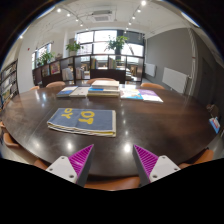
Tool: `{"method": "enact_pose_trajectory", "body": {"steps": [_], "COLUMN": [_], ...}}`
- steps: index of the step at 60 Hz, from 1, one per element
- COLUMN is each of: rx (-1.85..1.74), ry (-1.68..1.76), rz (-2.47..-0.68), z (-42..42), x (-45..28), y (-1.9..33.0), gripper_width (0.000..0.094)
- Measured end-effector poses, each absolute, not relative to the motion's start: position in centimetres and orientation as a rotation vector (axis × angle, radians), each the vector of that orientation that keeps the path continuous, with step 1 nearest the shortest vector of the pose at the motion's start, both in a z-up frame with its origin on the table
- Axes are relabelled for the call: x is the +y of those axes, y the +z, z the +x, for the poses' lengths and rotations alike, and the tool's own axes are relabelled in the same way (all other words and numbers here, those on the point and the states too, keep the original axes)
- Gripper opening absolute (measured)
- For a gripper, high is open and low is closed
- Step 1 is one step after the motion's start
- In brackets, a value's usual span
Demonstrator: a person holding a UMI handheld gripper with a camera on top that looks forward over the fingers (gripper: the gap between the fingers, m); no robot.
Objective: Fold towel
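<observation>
Wooden table (150,120) carried a folded towel (83,121) near its front edge; gripper (114,161) hovered level, fingers apart, holding nothing.

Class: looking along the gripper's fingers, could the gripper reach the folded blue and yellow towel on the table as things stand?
Probably yes. The towel lies flat on the table, ahead of the open gripper, with nothing between them.

1. Towel (83,120): grey-blue with yellow markings, rectangular.
2. Folded flat, edges neat.
3. Lies on the brown table (150,125), ahead of the fingers, a little toward the left one.
4. Untouched, well clear of both fingers.
</observation>
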State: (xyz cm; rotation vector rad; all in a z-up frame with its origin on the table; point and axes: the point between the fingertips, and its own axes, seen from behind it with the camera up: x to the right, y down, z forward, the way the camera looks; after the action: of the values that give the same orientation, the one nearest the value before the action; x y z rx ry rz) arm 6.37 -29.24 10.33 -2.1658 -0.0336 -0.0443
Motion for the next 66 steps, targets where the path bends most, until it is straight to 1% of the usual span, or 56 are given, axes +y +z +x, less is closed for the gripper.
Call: {"method": "enact_pose_trajectory", "body": {"steps": [3,4,12,24,34,41,47,48,51,55,58,66], "rx": [-0.070,-0.084,-0.178,-0.220,-0.223,-0.219,-0.210,-0.215,-0.220,-0.228,-0.214,-0.245], "ry": [-0.017,-0.006,0.062,0.121,0.101,0.079,0.013,0.003,-0.047,-0.068,-0.105,-0.116], "rz": [-2.178,-2.183,-2.209,-2.222,-2.221,-2.251,-2.283,-2.271,-2.271,-2.256,-2.249,-2.289], "z": [2.8,2.2,-8.3,-21.2,-26.4,-27.8,-27.2,-27.1,-26.2,-25.9,-25.2,-25.4], "x": [-28.4,-28.6,-25.2,-17.2,-9.4,-6.5,-5.5,-5.3,-5.3,-5.1,-5.1,-5.2], "y": [9.1,9.4,7.2,5.1,2.9,0.9,-1.0,-0.8,-0.9,-0.9,-0.8,-0.8], "gripper_width": [0.0772,0.0768,0.0771,0.0690,0.0637,0.0573,0.0449,0.0417,0.0267,0.0188,0.0076,0.0035]}}
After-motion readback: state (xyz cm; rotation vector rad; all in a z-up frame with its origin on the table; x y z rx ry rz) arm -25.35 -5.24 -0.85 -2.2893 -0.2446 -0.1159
